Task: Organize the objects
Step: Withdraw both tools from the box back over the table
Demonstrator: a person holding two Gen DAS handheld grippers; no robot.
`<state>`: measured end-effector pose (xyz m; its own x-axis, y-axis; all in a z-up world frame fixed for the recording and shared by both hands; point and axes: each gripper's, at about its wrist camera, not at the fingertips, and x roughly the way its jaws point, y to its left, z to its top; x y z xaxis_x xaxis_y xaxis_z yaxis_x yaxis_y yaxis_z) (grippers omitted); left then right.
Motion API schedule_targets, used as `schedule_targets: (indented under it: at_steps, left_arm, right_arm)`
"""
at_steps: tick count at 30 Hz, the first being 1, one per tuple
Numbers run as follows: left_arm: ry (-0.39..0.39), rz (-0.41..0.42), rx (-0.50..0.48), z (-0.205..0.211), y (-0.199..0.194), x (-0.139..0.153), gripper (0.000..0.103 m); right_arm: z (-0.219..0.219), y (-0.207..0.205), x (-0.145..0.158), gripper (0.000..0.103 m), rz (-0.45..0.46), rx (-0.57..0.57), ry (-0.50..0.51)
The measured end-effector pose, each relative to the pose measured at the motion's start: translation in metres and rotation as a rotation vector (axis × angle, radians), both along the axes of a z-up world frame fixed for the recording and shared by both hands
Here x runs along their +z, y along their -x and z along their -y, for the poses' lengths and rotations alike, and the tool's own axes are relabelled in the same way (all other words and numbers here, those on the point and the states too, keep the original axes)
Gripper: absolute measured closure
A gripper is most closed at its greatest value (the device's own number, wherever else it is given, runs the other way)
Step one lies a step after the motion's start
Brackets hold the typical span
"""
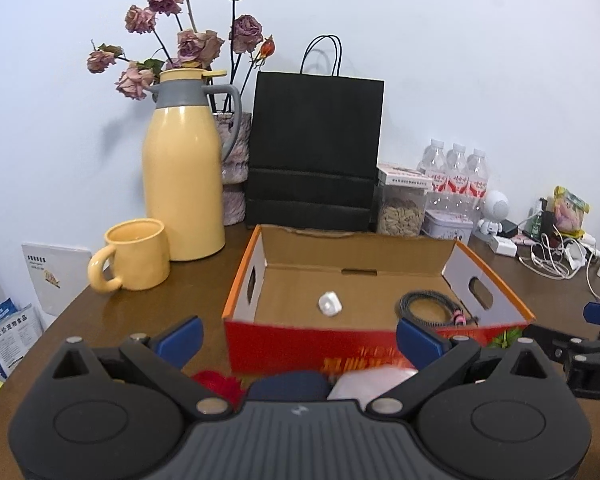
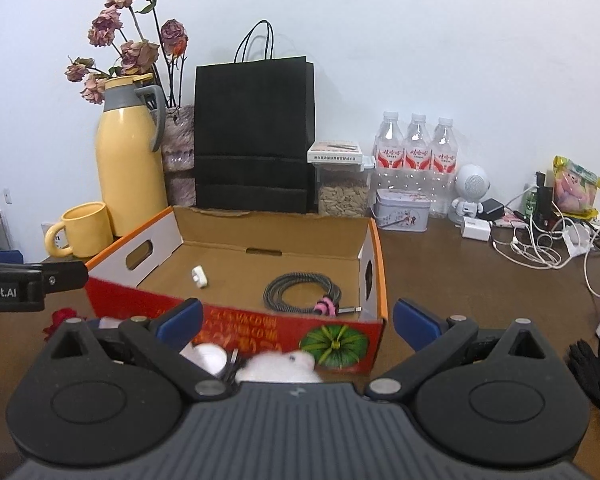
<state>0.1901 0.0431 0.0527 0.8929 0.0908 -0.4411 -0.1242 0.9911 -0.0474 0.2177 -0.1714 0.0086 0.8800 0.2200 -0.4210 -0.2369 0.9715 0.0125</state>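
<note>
The left gripper [image 1: 298, 334] hangs above the near edge of the brown table [image 1: 172, 304], its blue-tipped fingers [image 1: 182, 334] spread wide with nothing between them. The right gripper [image 2: 296, 322] hovers beside it, equally wide and empty.

At twelve o'clock from both sits an open cardboard box [image 1: 340, 336] with a red front. Inside, a small white plug [image 2: 199, 276] lies toward nine o'clock on the box floor, and a coiled black cable [image 2: 302, 292] with a pink tie lies toward three o'clock, well apart from the plug.

Just in front of the box, partly hidden by the gripper bodies, lie a red flower [image 2: 62, 316], a dark blue thing [image 1: 288, 386] and some white things [image 2: 278, 366]; what they are cannot be told.

At ten o'clock stand a yellow mug [image 1: 134, 254] and a yellow jug [image 1: 184, 176]; a black paper bag [image 1: 316, 148] stands behind the box.
</note>
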Motion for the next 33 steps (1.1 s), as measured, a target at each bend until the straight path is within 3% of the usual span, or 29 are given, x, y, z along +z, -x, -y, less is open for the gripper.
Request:
schedule_targets:
  at_steps: [16,27,33]
  left_arm:
    - [-0.004,-0.018,-0.016,-0.01,0.071,-0.016,0.0]
    - [-0.007,-0.042,-0.05,-0.016,0.119,-0.044,0.0]
    - [0.001,-0.1,-0.047,-0.026,0.137,-0.065,0.0]
  right_arm:
    - [-0.006,0.064,-0.02,0.0,-0.032,0.024,0.014]
    - [-0.011,0.115,-0.044,0.0,-0.059,0.064,0.018]
    - [-0.021,0.136,-0.057,0.0,-0.081,0.121,0.029]
